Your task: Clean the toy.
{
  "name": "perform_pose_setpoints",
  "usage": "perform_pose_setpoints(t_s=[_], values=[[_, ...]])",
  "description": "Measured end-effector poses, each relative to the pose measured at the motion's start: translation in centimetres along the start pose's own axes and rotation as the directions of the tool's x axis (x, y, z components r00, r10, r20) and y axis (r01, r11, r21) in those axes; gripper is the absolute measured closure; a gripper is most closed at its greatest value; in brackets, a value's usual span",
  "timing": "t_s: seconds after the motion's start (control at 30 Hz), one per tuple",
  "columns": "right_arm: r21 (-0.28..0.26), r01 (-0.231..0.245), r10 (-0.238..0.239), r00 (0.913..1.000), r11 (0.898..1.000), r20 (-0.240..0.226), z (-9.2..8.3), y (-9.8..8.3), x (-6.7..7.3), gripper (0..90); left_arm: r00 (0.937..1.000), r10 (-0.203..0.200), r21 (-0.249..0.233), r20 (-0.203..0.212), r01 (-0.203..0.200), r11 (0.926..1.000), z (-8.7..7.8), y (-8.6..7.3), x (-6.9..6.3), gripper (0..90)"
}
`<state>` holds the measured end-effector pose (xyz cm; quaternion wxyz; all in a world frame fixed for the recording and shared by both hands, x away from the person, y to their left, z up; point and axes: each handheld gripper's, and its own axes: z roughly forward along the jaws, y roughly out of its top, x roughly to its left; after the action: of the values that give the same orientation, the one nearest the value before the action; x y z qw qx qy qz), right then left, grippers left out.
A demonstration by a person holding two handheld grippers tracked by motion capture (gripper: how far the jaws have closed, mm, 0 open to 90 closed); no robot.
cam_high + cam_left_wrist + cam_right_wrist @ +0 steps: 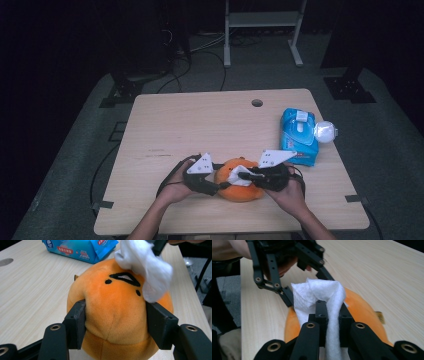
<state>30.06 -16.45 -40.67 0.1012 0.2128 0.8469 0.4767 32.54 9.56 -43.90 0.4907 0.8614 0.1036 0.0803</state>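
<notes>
The left tool (115,325) clamps the orange plush toy (117,307) on both flanks, while the right tool (331,315) pinches a white wipe (322,293) against the toy's top, the toy sitting near the desk (200,125) front edge, with a blue wipes pack (299,136) and a white ball (325,132) beyond its right.

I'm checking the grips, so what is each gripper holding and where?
Left gripper clamps the orange plush by its sides; right gripper pinches the white wipe by its bunched lower part.
</notes>
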Motion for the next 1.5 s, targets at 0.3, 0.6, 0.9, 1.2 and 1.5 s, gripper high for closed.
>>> perform_pose_setpoints(t_s=[0.3, 0.6, 0.9, 1.2, 1.5], values=[[0.024, -0.07, 0.068, 0.9955, 0.997, 0.066, -1.2, -2.1, -1.6, 82.0, 0.9978, -0.063, -0.017, 0.017, 0.064, 0.9978, -0.5, -0.2, 0.7, 32.7], [0.02, -0.048, 0.047, 0.9957, 0.999, 0.08, -0.4, -1.5, -0.9, 82.0, 0.9996, -0.026, -0.003, 0.006, 0.026, 0.9997, -1.1, 0.3, 0.6, 35.7], [0.032, -0.073, 0.071, 0.9958, 0.997, 0.058, -0.7, -2.2, -1.5, 81.9, 0.9952, -0.097, 0.003, 0.012, 0.097, 0.9953, -1.3, -1.1, 1.6, 39.5], [0.063, -0.115, 0.113, 0.9929, 0.991, 0.039, -1.5, -3.2, -2.2, 81.9, 0.9909, -0.133, 0.001, 0.021, 0.133, 0.9911, -1.6, -1.7, 1.9, 39.1], [0.098, -0.112, 0.109, 0.9935, 0.989, 0.032, -1.2, -3.4, -2.3, 81.8, 0.992, -0.116, -0.021, 0.051, 0.117, 0.9929, -1.8, -0.8, 1.5, 35.9]])
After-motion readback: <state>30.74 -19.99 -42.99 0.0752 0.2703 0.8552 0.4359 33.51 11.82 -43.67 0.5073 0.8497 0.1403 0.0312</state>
